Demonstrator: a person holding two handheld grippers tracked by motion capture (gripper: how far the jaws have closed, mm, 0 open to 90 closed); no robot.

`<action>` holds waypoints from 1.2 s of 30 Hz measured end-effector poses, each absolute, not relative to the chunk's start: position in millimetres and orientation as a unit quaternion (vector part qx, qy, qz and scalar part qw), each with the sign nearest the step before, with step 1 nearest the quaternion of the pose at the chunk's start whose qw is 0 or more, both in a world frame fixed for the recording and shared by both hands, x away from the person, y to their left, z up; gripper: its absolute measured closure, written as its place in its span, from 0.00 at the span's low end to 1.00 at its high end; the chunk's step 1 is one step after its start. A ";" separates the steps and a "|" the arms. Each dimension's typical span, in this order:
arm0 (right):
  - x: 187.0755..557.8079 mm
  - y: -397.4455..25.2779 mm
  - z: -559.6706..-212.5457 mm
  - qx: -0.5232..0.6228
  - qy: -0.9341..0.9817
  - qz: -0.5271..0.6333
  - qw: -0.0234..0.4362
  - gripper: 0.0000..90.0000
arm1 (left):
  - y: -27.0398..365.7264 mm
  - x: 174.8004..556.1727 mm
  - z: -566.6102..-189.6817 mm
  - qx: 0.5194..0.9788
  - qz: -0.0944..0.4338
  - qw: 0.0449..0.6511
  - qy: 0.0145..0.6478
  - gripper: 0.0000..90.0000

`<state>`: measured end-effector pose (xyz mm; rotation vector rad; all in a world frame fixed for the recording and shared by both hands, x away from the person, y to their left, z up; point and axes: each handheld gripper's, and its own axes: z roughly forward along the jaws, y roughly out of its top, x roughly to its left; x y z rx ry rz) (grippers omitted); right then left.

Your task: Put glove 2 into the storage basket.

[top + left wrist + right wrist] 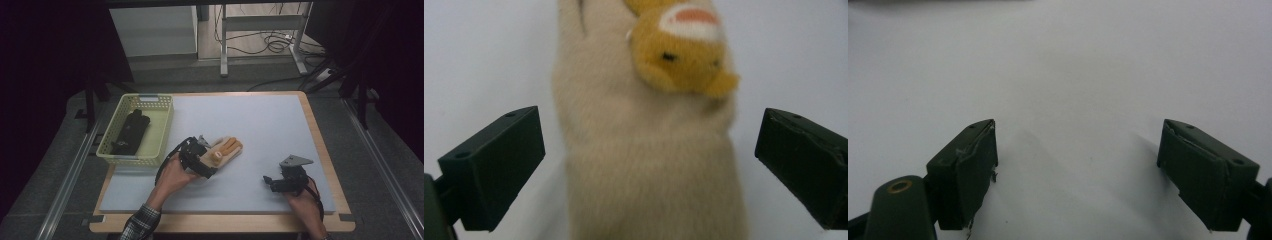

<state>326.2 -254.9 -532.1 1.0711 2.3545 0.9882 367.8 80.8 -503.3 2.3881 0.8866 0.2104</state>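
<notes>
Seen from the high view, a beige plush glove with orange-tipped fingers and a small yellow animal figure (221,151) is laid flat on the pale grey mat (260,125), a little left of the table's middle, with its long axis running diagonally: the cuff is turned towards the person's left hand and the fingers are pointed away to the upper right. The left gripper (194,156) is placed at the cuff end, its black body lying over the glove's near part, while the right gripper (280,181) is held low over bare mat well apart from the glove, near the table's right front. A pale yellow plastic basket with a latticed wall (165,131) is set just beside the glove on its left, and a long black object (131,129) is lain inside it; no other thing is found between the grippers and the glove. From the left gripper view, the glove (649,160) is seen running up the middle between the two black jaws, which are spread wide on either side of the cuff without touching it, and the yellow animal figure (681,52) is fixed farther up the fabric. From the right gripper view, the jaws are spread apart over the bare mat (1073,75), with nothing grasped between them.
</notes>
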 end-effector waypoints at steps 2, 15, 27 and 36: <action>326.3 -254.9 -532.1 0.380 0.836 0.351 0.185 0.18 | 74.3 372.8 -506.1 0.898 0.078 0.281 0.330 0.00; 326.3 -254.9 -532.1 0.380 0.836 0.351 0.185 0.18 | 55.3 393.5 -517.3 0.908 0.077 0.248 0.328 0.03; 326.3 -254.9 -532.2 0.379 0.836 0.351 0.186 0.18 | 51.5 392.1 -514.8 0.922 0.059 0.231 0.305 0.32; 326.3 -254.9 -532.2 0.379 0.836 0.351 0.186 0.18 | 53.7 390.1 -507.3 0.922 0.041 0.228 0.309 0.66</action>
